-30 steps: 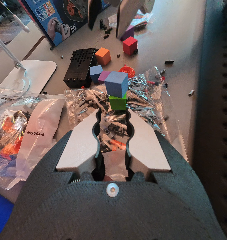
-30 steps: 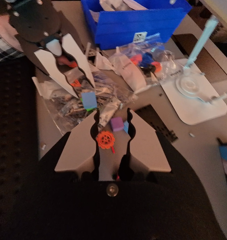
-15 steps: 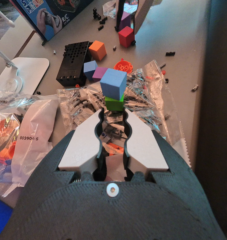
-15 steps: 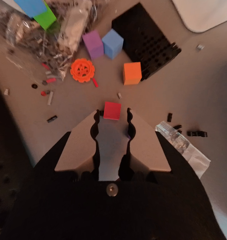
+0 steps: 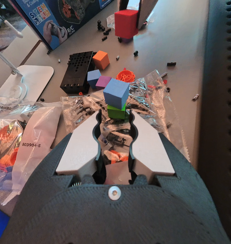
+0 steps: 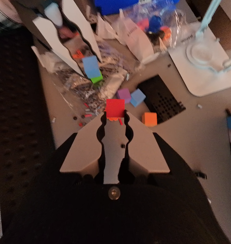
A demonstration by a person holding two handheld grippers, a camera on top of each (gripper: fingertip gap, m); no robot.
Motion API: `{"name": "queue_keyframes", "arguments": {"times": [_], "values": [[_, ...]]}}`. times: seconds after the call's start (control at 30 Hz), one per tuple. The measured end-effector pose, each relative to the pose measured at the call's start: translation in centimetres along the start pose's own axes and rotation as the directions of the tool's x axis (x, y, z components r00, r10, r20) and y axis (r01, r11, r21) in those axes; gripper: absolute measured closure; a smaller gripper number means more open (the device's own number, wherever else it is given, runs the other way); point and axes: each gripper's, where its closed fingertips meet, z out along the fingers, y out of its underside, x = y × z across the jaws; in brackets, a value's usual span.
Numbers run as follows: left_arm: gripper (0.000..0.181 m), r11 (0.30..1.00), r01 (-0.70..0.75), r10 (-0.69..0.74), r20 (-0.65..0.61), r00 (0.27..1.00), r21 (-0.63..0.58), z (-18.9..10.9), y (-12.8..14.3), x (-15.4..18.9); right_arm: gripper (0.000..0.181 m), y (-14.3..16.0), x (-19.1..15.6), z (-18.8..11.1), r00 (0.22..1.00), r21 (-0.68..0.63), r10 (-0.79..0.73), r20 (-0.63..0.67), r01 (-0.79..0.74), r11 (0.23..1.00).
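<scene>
Two cubes stand stacked, blue cube [image 5: 116,93] on green cube [image 5: 116,112]; right gripper [image 6: 115,112] jaws clamp a red cube [image 6: 115,109] aloft, left gripper [image 5: 115,114] jaws apart, empty.

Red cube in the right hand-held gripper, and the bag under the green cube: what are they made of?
Red cube: likely foam or painted wood; matte, finely textured faces, no shine. Bag: thin clear plastic film, crinkled and glossy, with small parts visible through it.
</scene>
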Motion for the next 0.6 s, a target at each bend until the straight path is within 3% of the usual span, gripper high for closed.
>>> {"name": "queue_keyframes", "arguments": {"times": [0.13,0.37,0.6], "values": [[0.156,0.999,-0.011,0.012,0.012,1.000,-0.048,0.9,0.5,0.1,0.156,-3.2,-1.9,0.9,0.997,0.051,-0.057,0.053,0.054,0.997],[0.156,0.997,0.063,-0.062,0.043,0.997,-0.036,0.6,0.5,-1.0,0.156,-4.6,-2.6,2.5,0.995,0.053,-0.068,0.077,0.064,0.997],[0.157,0.966,0.249,-0.254,-0.079,0.964,-0.069,0.3,1.5,0.0,0.156,-5.2,-2.6,2.9,0.993,0.064,-0.057,0.105,0.050,0.997]]}}
